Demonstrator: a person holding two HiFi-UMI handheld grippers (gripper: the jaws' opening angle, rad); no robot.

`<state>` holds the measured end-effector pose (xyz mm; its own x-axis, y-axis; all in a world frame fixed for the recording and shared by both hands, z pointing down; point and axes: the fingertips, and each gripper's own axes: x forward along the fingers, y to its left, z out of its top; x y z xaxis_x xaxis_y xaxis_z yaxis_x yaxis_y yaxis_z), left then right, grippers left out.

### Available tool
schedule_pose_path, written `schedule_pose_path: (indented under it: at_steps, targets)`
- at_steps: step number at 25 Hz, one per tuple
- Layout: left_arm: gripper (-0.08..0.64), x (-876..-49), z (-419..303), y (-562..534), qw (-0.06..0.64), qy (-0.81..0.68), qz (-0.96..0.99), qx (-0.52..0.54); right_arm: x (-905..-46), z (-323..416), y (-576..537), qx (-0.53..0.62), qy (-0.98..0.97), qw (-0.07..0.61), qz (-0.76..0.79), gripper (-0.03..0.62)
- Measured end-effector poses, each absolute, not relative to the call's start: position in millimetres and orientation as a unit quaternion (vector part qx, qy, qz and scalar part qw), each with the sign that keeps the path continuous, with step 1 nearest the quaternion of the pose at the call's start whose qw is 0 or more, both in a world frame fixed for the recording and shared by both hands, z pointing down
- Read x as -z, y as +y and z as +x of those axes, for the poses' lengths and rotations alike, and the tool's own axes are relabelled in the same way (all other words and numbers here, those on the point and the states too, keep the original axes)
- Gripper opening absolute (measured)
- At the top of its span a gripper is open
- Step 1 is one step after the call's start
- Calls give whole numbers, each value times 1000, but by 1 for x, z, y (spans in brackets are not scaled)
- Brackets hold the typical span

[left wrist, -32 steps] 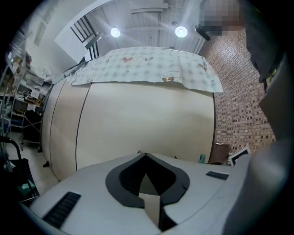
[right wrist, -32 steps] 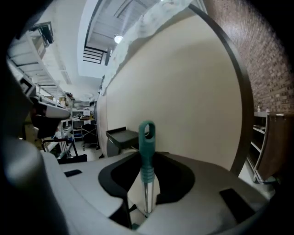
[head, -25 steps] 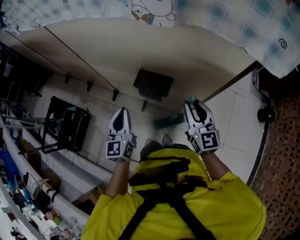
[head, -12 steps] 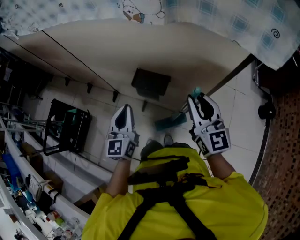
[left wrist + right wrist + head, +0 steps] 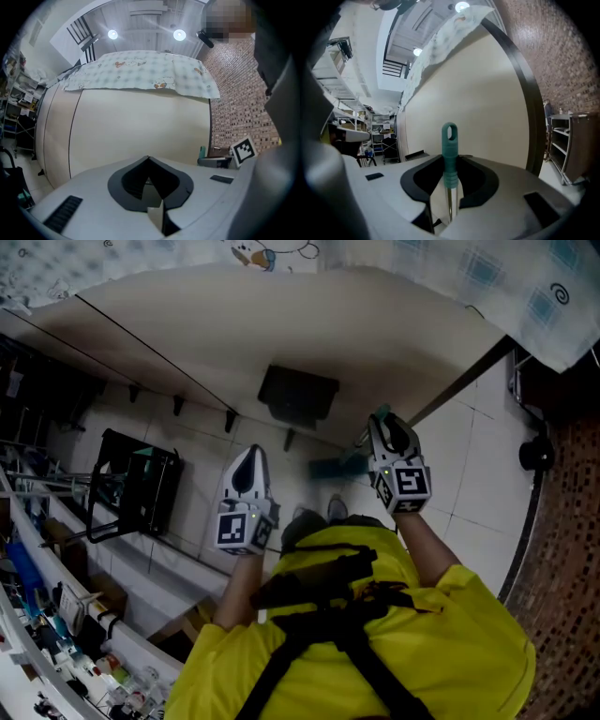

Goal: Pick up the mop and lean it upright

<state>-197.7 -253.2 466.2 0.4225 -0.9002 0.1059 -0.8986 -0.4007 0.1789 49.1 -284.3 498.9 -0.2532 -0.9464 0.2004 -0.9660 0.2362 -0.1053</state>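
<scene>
From the head view, the left tongs [image 5: 249, 460] are pressed together with nothing in them, pointing toward a tall cream panel [image 5: 281, 324]. The right tongs [image 5: 386, 427] stand a little farther forward, well apart from the left pair. The teal end of the mop [image 5: 381, 414] pokes out just past their tips. A checked cloth [image 5: 487, 277] hangs over the panel's top, beyond both pairs, and pale floor tiles [image 5: 469, 484] lie below and to the right of the right tongs.

In the left gripper view, the two dark pads meet along one seam, fully together and empty. The cream panel fills the space ahead. The right tongs' marker cube and the teal mop end show off to the right, near a brick wall [image 5: 243, 93].

In the right gripper view, the tongs are partly open and clamped on the mop's shiny metal shaft. The shaft stands upright between the pads, and its ribbed teal cap and hanging loop rise just above them. The panel lies ahead, with the brick wall at the right.
</scene>
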Motion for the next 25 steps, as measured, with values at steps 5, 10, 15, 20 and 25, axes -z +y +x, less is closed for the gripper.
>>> schedule_pose_path:
  at_steps: [5,10,15,20,25]
  targets:
    - [2,-478,-194,-249,114,-535,837,-2,-578,53,-304,-138,-763,84,625,101]
    - [2,-488,-193,-246,118,-537,835,-17,-631,47,-323,-174,-745,115,634,104]
    - [2,-495,-190,-247,119,-534,837,-21,-639,45,-351,-177,-727,120,652,104]
    - [2,-492,-189,-249,119,-544,831,-13,-643,54,-361,-183,-705,133,672,107]
    - [2,-495,-191,-254,124,-555,823,-15,-634,46,-362,-168,-723,128,658,219]
